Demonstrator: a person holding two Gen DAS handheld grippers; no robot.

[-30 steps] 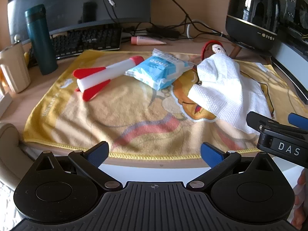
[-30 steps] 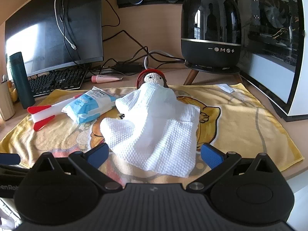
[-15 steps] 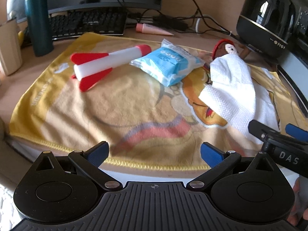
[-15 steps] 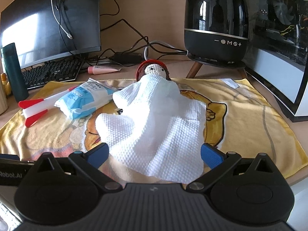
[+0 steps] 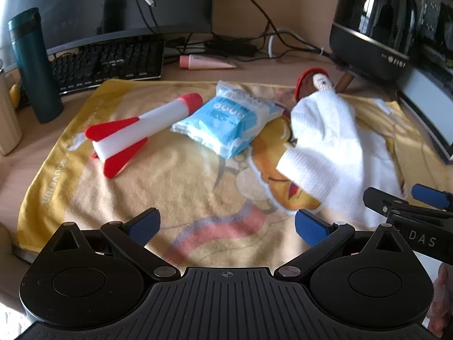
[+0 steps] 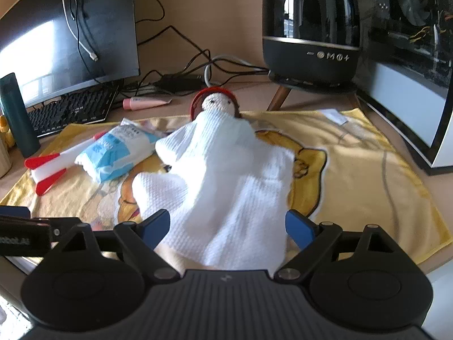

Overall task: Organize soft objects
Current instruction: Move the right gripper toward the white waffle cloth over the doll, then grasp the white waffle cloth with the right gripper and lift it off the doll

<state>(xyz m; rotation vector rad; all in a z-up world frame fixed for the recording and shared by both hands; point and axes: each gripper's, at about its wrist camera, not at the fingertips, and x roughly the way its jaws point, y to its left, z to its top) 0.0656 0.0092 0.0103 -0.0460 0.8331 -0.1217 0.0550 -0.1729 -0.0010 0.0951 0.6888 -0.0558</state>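
**On the yellow towel: two open grippers closing in on a draped doll**

On the yellow towel [image 5: 93, 195] lie four soft things, counted from left to right: one red-and-white foam rocket [image 5: 141, 126], one blue tissue pack [image 5: 223, 123], one knitted doll [image 6: 215, 102] with a red hat, and one white cloth [image 6: 226, 175] spread over the doll so that only its head shows at the far end. The rocket and the pack lie just beside each other; the pack's right corner lies near the cloth.

Compared with the views of half a second and a second ago, both cameras sit nearer the towel. In the right wrist view the cloth has grown to fill the space between the fingers, its near hem now lying between the blue pads [image 6: 297, 228]. The objects themselves have not shifted.

Both tools are two in number. The left gripper [image 5: 226, 223] stands with fingers spread, grasping nothing, over bare towel. The right gripper [image 6: 226, 226] is likewise spread and empty, straddling the cloth's near edge. Judged from this approach, the cloth is the likely object of the coming grasp; where the soft things are meant to end up cannot be told.
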